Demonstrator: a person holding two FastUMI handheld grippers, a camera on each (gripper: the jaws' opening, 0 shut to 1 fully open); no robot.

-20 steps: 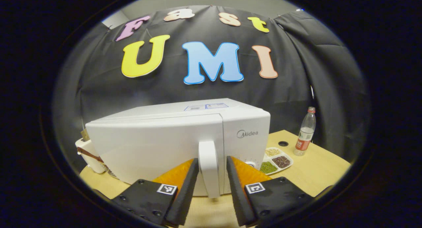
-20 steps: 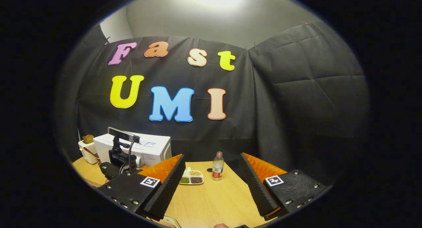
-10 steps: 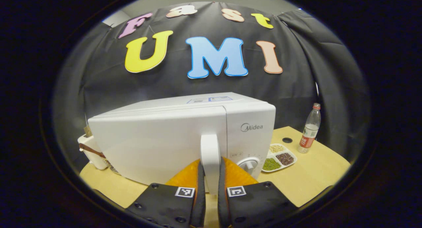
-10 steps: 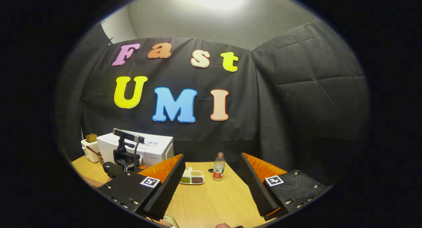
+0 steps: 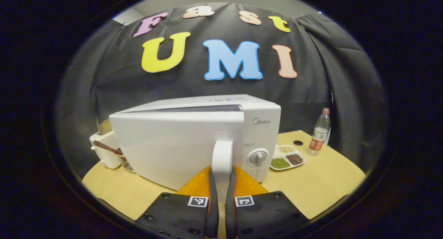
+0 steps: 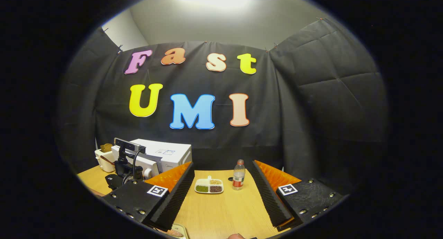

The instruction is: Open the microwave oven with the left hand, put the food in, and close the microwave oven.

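Observation:
The white microwave (image 5: 180, 142) stands on the wooden table, its door swung a little out from the body, with a dark gap along the top. My left gripper (image 5: 221, 172) is shut on the door's upright white handle (image 5: 222, 156), one finger on each side. In the right gripper view the microwave (image 6: 169, 154) sits far left, with the left gripper's housing (image 6: 125, 164) in front of it. My right gripper (image 6: 221, 167) hangs open over the table, nothing between its fingers. A pale dish rim (image 6: 180, 229) with something brownish shows at the bottom edge.
A small divided tray of beans (image 5: 287, 157) (image 6: 208, 185) lies right of the microwave, a plastic bottle (image 5: 319, 131) (image 6: 238, 175) beyond it. A white container (image 5: 105, 150) stands left of the microwave. A round hole (image 5: 297, 142) is in the tabletop (image 6: 225, 211).
My left gripper closed on the door handle and drew back, and the door has come ajar. The right gripper stays open and has barely shifted.

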